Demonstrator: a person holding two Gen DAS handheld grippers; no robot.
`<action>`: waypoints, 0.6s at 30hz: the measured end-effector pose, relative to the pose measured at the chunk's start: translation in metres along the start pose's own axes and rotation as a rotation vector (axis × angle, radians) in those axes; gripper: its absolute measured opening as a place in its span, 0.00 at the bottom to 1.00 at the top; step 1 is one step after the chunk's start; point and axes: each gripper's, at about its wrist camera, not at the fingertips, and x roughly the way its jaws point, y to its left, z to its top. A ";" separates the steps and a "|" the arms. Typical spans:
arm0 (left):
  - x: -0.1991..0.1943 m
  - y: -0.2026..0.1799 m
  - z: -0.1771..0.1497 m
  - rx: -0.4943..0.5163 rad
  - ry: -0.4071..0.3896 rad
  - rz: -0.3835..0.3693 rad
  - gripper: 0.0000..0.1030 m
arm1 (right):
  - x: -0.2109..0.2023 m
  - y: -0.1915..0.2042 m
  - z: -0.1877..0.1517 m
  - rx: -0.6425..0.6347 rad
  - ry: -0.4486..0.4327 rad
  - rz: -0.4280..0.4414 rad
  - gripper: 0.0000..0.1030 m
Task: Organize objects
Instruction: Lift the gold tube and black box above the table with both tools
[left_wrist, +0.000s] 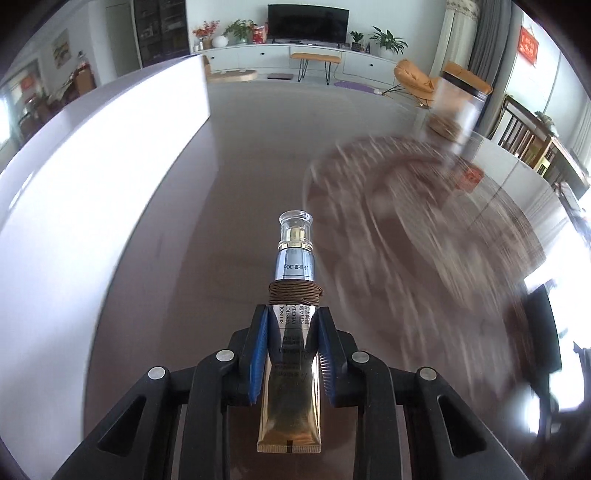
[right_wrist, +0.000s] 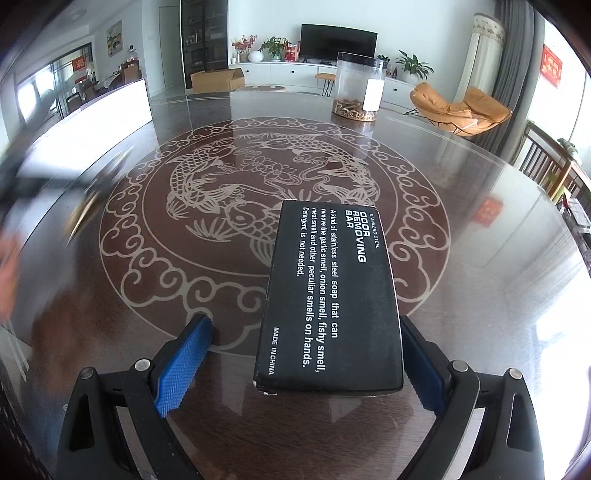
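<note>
Currently, left wrist view: left gripper (left_wrist: 291, 334) is clamped on a gold eye cream tube (left_wrist: 291, 354), blue pads (left_wrist: 258, 354) pressing both sides of its body. Tube points to 12 o'clock, clear cap (left_wrist: 294, 229) at the far end, brown cord (left_wrist: 295, 293) wound around it just past the fingertips. Table (left_wrist: 221, 184) behind is motion-blurred; a clear jar (left_wrist: 458, 107) sits at 1 o'clock, a white panel (left_wrist: 110, 147) at 10 o'clock.

Right wrist view: right gripper (right_wrist: 295, 354) jaws stand wide apart. Black box (right_wrist: 328, 295), printed "ODOR REMOVING BAR", lies flat on the glass table (right_wrist: 480, 258) between them; right pad (right_wrist: 421, 369) is against or just beside its edge, can't tell which, left pad (right_wrist: 184, 365) clearly apart from it. Clear jar (right_wrist: 358, 88) with brown bits in the bottom stands at 12 o'clock, far side of the carp pattern (right_wrist: 258, 177). Blurred hand (right_wrist: 7, 280) at 9 o'clock.
</note>
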 end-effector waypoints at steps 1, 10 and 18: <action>-0.013 -0.007 -0.022 0.015 -0.007 0.011 0.25 | 0.000 0.000 0.000 0.000 0.000 0.000 0.94; -0.029 -0.022 -0.055 0.021 -0.038 0.005 0.25 | -0.001 -0.001 -0.001 -0.002 0.001 -0.009 0.95; -0.033 -0.020 -0.056 0.040 -0.054 0.007 0.26 | -0.001 -0.002 0.000 -0.001 0.001 -0.009 0.96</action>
